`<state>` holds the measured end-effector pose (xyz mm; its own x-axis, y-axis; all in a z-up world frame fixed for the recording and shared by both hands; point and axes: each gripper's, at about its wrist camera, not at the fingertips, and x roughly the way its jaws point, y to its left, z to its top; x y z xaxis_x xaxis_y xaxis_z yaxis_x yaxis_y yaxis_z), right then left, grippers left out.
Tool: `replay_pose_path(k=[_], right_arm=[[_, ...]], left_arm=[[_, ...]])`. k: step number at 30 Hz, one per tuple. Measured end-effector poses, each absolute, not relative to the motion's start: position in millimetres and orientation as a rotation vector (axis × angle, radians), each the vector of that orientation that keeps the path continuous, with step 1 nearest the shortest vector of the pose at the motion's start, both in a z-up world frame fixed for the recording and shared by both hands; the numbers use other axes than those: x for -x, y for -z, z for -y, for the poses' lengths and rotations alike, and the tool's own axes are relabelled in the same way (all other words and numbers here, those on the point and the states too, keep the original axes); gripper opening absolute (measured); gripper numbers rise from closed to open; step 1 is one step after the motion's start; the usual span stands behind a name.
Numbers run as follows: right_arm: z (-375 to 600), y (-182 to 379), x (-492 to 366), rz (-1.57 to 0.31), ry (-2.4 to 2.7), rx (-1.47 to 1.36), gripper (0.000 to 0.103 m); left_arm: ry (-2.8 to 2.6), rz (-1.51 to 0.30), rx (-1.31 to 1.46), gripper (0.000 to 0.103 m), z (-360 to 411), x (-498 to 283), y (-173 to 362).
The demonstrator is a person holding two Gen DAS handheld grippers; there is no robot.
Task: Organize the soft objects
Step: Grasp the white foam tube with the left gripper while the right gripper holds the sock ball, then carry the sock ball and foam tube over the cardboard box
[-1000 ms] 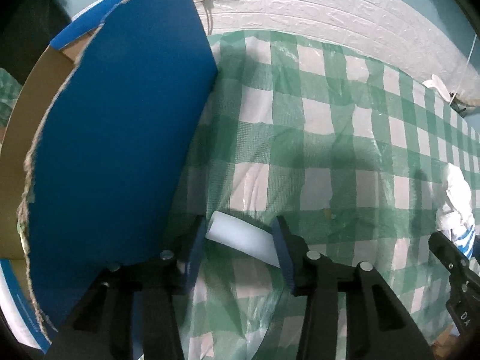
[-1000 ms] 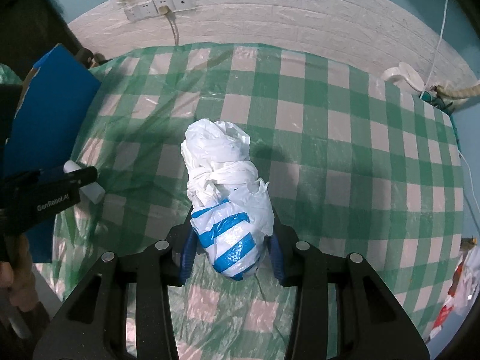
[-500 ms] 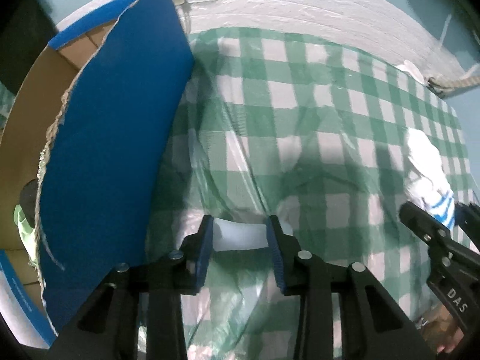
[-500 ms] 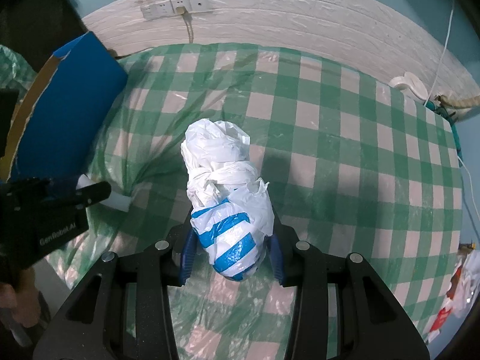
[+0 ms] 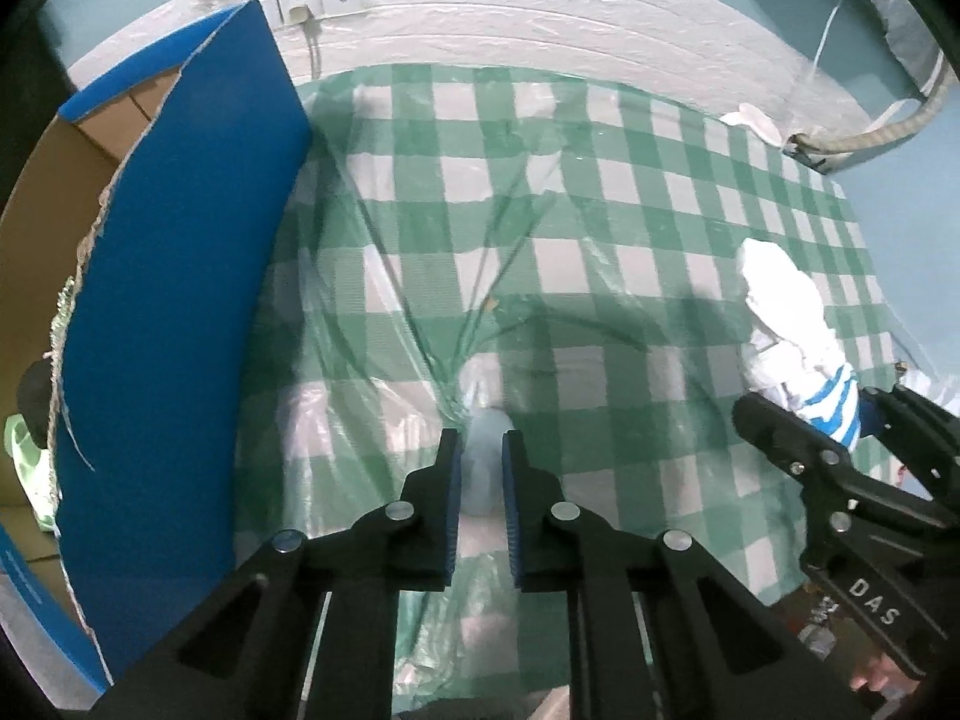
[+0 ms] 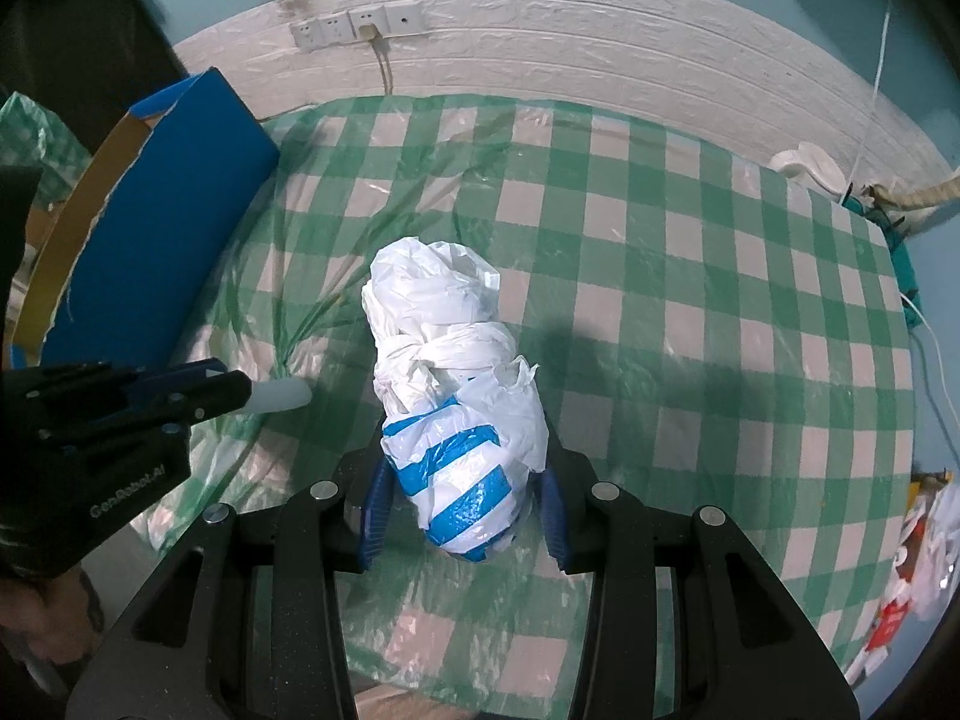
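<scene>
Squeezing what looks like foam [image 5: 480, 468], left gripper [image 5: 480, 450] has just been closing.

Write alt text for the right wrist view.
The right hand-held gripper clamps a knotted white bag with blue stripes above a green checked tablecloth. At left, the left hand-held gripper pinches a white foam roll beside a blue box.
</scene>
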<state>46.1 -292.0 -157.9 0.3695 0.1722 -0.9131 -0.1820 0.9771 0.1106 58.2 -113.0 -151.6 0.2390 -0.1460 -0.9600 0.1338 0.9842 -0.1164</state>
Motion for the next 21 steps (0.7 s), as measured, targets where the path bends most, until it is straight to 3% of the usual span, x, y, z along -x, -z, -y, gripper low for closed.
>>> replay_pose_path(k=[21], right_arm=[[295, 133, -30, -1.126, -0.238, -0.022, 0.040]], left_arm=[[0.208, -1.238, -0.060, 0.010, 126, -55, 118]])
